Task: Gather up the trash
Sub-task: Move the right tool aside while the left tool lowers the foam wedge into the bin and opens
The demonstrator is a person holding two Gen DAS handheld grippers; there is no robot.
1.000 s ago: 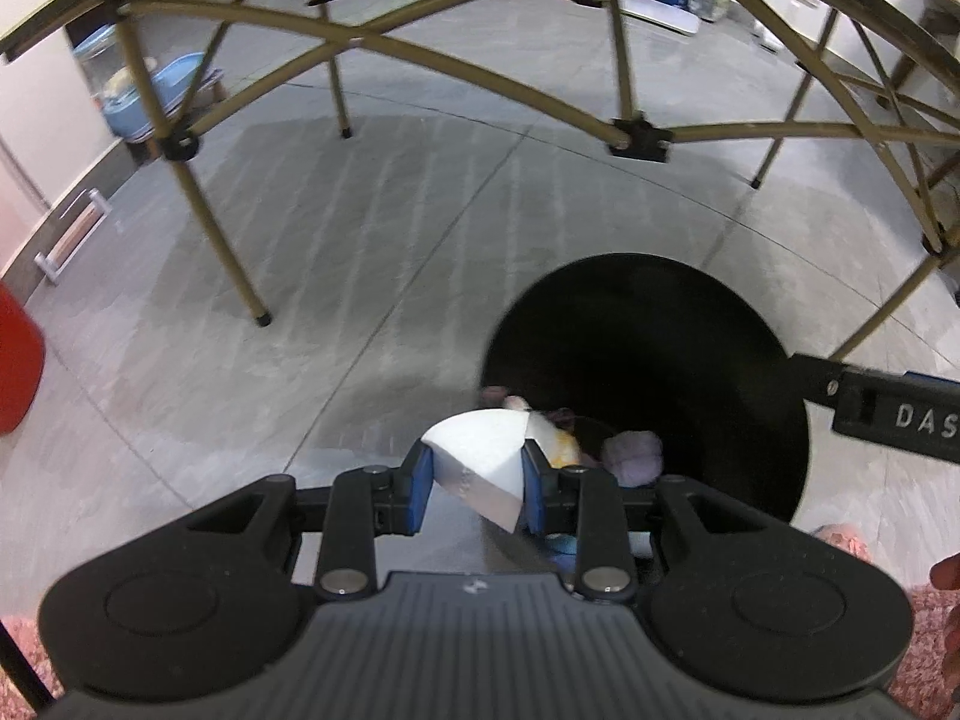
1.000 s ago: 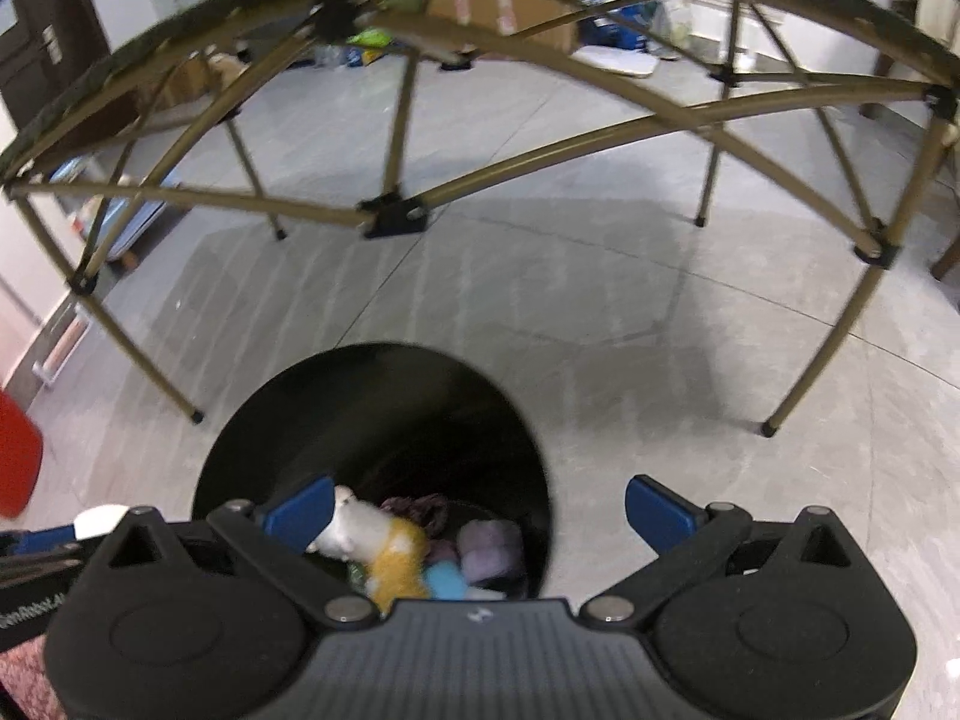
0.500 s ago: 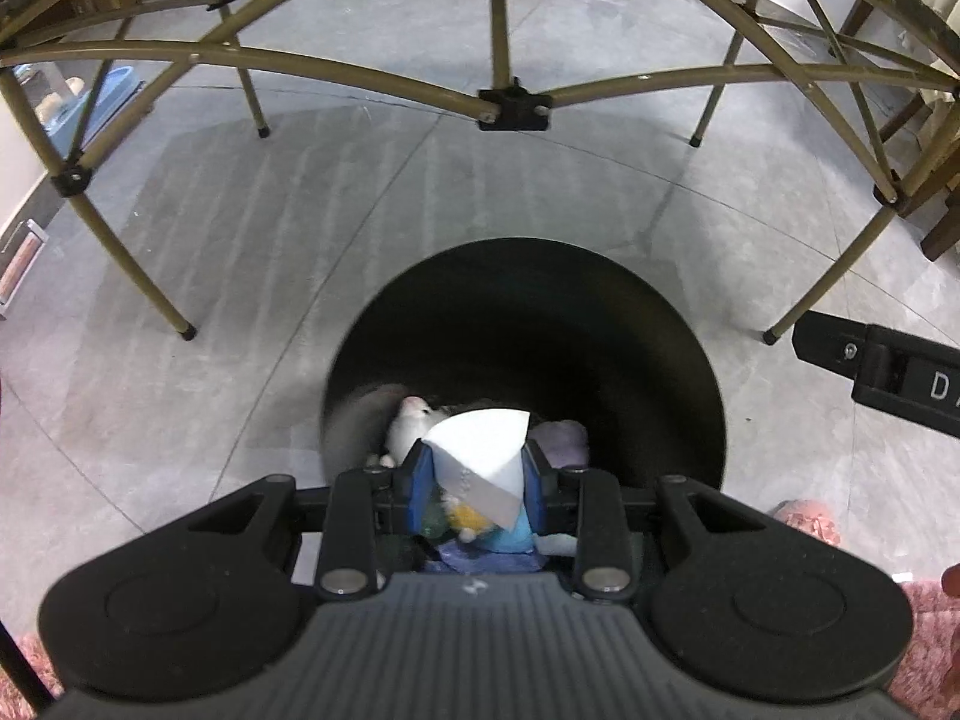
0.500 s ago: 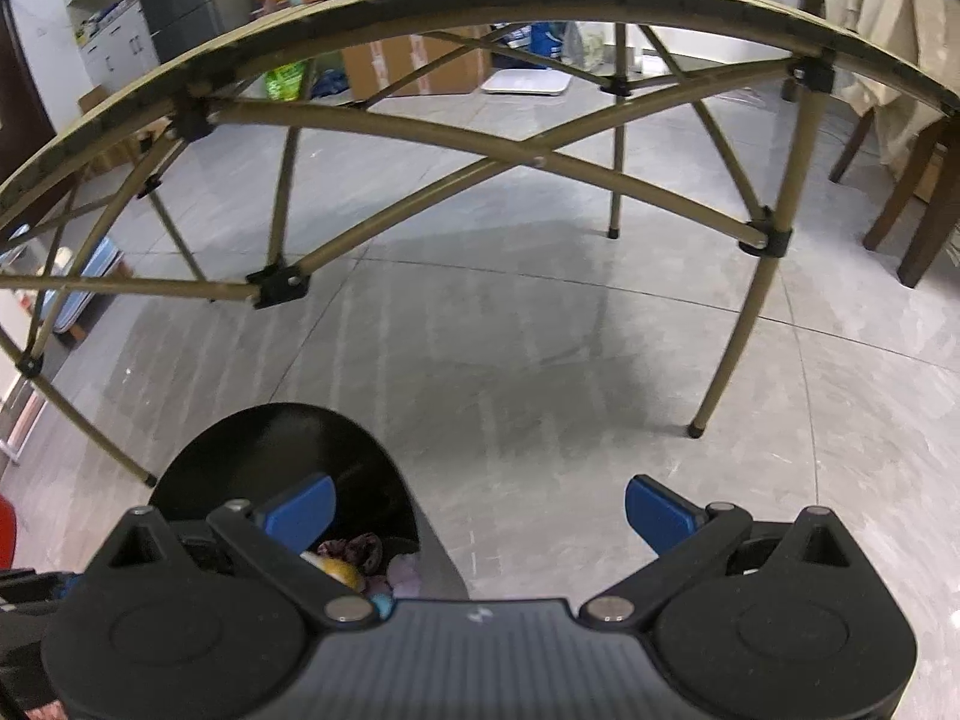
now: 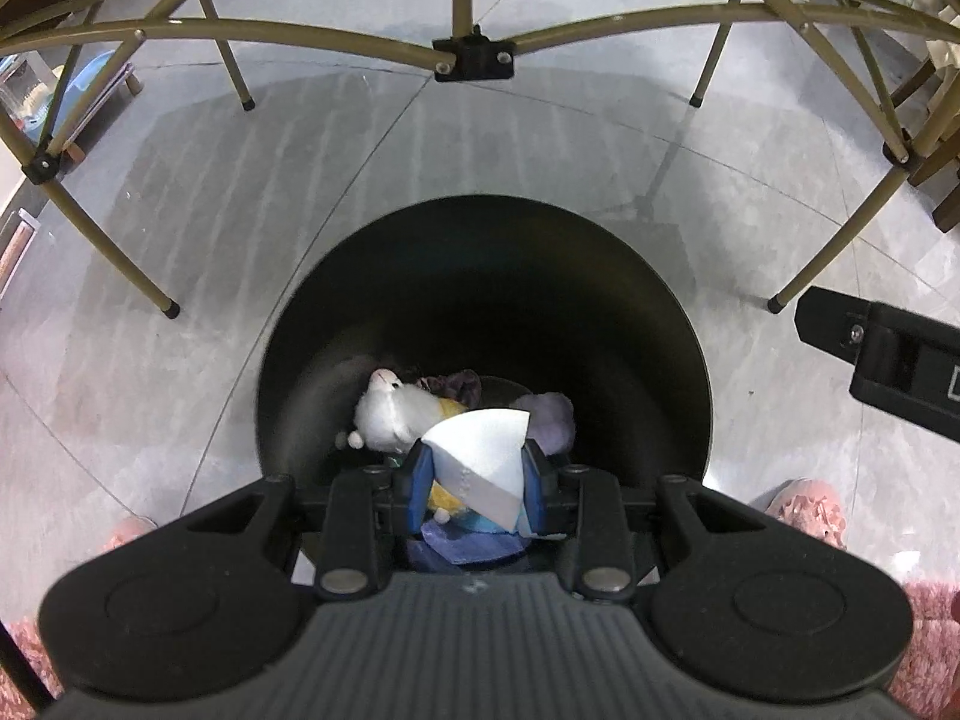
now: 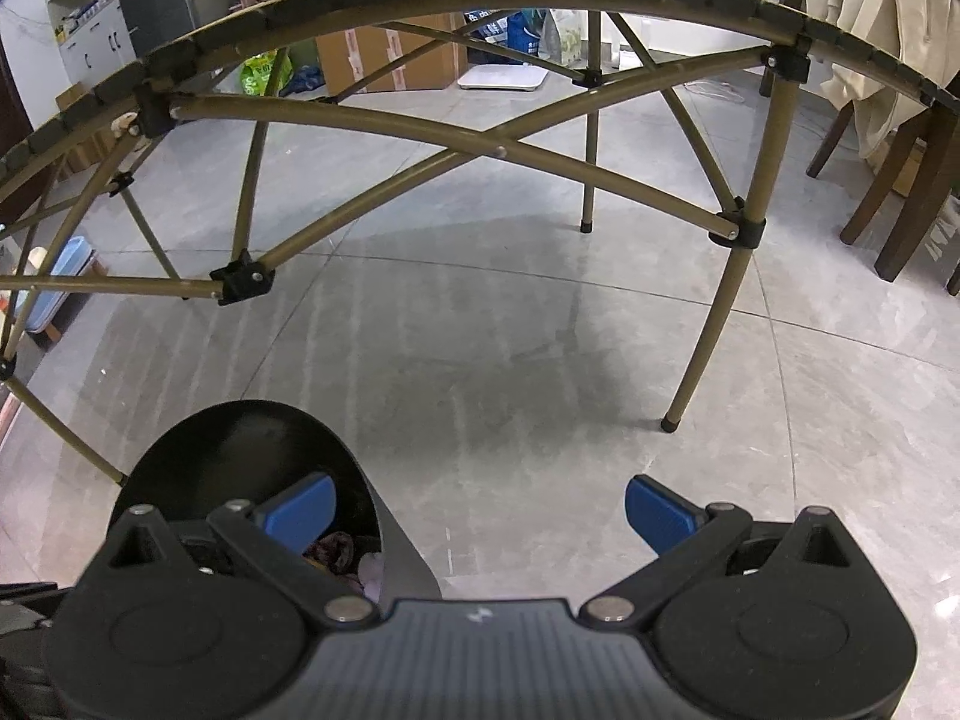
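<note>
My left gripper [image 5: 477,480] is shut on a white wedge-shaped piece of trash [image 5: 480,459] and hangs over the mouth of a round black bin [image 5: 480,276]. Inside the bin lie a white plush toy [image 5: 390,414], a purple lump [image 5: 549,414], a yellow piece and blue scraps. My right gripper [image 6: 477,510] stands open with nothing between its blue pads [image 6: 657,513], to the right of the bin [image 6: 198,444]. Part of the right gripper's black body [image 5: 894,360] shows at the right edge of the left wrist view.
A folding table's olive frame [image 5: 474,57] arches overhead, its legs [image 6: 711,330] standing on the grey tiled floor around the bin. Pink slippers [image 5: 804,507] flank the bin. Dark wooden chair legs [image 6: 900,198] stand far right; boxes and bags [image 6: 384,57] line the far wall.
The left gripper has carried the white piece from beside the bin's left rim to over its opening. The right gripper has swung right, away from the bin.
</note>
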